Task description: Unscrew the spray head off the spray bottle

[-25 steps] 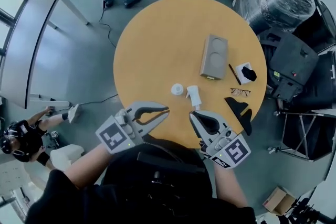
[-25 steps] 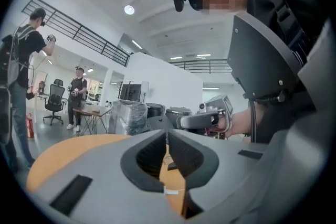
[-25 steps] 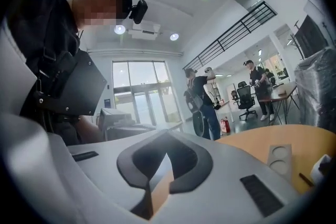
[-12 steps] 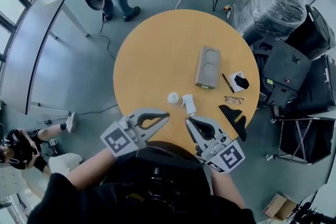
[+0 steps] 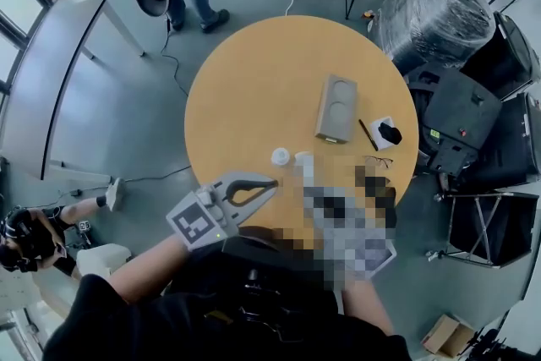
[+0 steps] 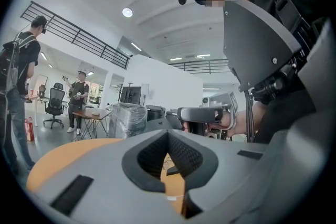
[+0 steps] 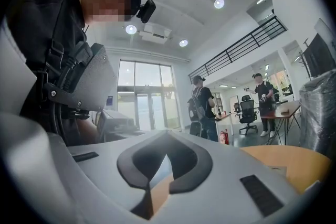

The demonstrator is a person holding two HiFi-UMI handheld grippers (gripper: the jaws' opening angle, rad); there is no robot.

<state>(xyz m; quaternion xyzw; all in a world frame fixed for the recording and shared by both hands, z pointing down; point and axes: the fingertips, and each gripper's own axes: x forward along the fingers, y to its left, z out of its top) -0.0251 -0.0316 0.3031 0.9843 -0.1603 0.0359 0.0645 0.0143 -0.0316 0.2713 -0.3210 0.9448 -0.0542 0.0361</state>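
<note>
White bottle [image 5: 280, 155] stands on the table [image 5: 254, 80] near its front edge, spray head [image 5: 301, 156] just beside it: separation appears done. Left gripper [image 5: 269, 182] and right gripper [image 7: 167, 136] are closed and empty.

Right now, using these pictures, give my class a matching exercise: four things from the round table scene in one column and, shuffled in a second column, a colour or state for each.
Things
1. left claw
2. round table
3. flat box with two round hollows
4. small round cap

Descriptions
A. white
B. grey, lying flat on the tabletop
C. shut, with nothing in it
D. orange-brown top

Pairs: 1-C, 2-D, 3-B, 4-A
</note>
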